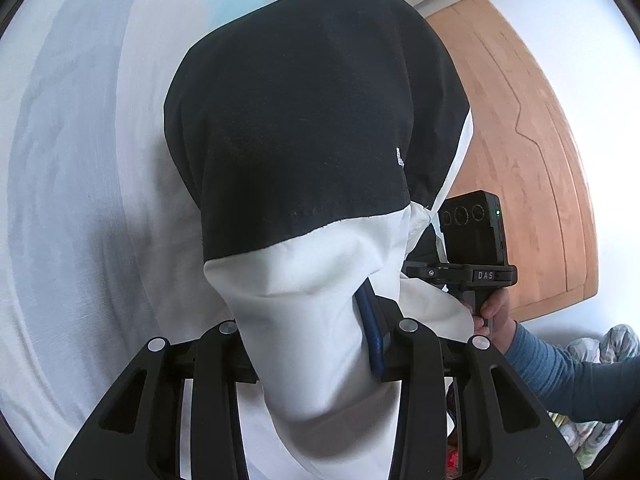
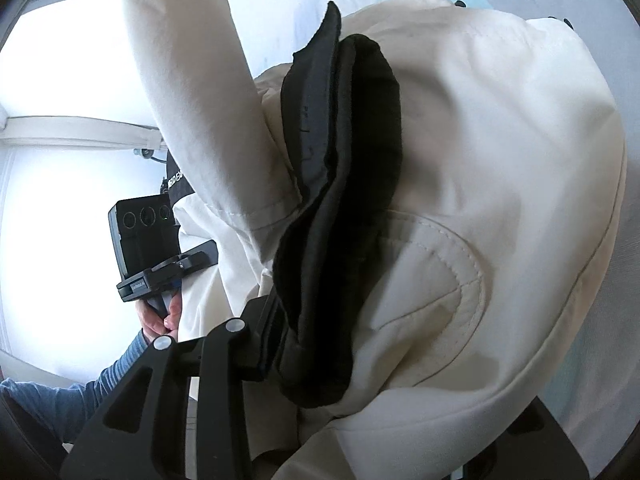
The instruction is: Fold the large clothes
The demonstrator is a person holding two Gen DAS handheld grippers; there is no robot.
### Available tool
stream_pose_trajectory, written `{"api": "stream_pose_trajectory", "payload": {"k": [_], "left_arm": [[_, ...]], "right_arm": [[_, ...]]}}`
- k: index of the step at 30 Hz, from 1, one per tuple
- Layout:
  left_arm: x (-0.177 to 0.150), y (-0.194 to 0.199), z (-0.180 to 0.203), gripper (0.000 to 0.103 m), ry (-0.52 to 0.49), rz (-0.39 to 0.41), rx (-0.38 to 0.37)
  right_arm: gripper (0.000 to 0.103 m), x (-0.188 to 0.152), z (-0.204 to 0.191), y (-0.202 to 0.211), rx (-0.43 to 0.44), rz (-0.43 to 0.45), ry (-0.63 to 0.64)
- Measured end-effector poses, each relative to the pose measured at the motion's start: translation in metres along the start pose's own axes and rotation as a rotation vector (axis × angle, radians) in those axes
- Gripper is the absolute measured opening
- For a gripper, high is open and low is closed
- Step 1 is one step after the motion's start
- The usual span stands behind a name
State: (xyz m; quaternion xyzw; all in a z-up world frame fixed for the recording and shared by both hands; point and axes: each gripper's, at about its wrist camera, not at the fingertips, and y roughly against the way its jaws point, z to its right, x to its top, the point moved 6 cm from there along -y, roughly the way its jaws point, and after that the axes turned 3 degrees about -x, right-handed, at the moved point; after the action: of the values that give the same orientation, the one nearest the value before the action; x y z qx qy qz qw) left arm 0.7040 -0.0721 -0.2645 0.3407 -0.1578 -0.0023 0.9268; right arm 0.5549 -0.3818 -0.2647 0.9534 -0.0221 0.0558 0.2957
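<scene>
Jacket point(image 1: 304, 128), black and white, hangs clamped in left gripper point(image 1: 316, 344) and right gripper point(image 2: 288, 344).

light: bright daylight | glare: window point(image 2: 60, 200) blown out | edges: fisheye-warped, background blurred

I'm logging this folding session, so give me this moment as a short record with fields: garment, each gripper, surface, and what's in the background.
garment: white jacket with a black panel and black collar, bunched over both grippers
left gripper: clamped on white fabric
right gripper: clamped on fabric at the collar
surface: white sheet below the garment
background: wooden panel
person: hand on the right gripper's handle, blue sleeve
</scene>
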Motion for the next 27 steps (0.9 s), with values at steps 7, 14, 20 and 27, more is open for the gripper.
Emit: {"api": "stream_pose_trajectory", "payload": {"k": [7, 14, 20, 27], "left_arm": [[-0.003, 0.048, 0.015, 0.036, -0.030, 0.069, 0.011], [-0.024, 0.134, -0.002, 0.036, -0.050, 0.141, 0.024], [-0.058, 0.248, -0.044, 0.036, -0.085, 0.199, 0.060], [-0.121, 0.428, -0.128, 0.037, -0.034, 0.279, 0.135]], "right_arm": [[0.035, 0.000, -0.055, 0.007, -0.021, 0.019, 0.096], [0.035, -0.012, -0.122, -0.020, -0.025, 0.024, 0.174], [0.035, -0.030, -0.221, -0.088, -0.035, 0.019, 0.239], [0.035, -0.059, -0.361, -0.215, -0.005, -0.016, 0.338]]}}
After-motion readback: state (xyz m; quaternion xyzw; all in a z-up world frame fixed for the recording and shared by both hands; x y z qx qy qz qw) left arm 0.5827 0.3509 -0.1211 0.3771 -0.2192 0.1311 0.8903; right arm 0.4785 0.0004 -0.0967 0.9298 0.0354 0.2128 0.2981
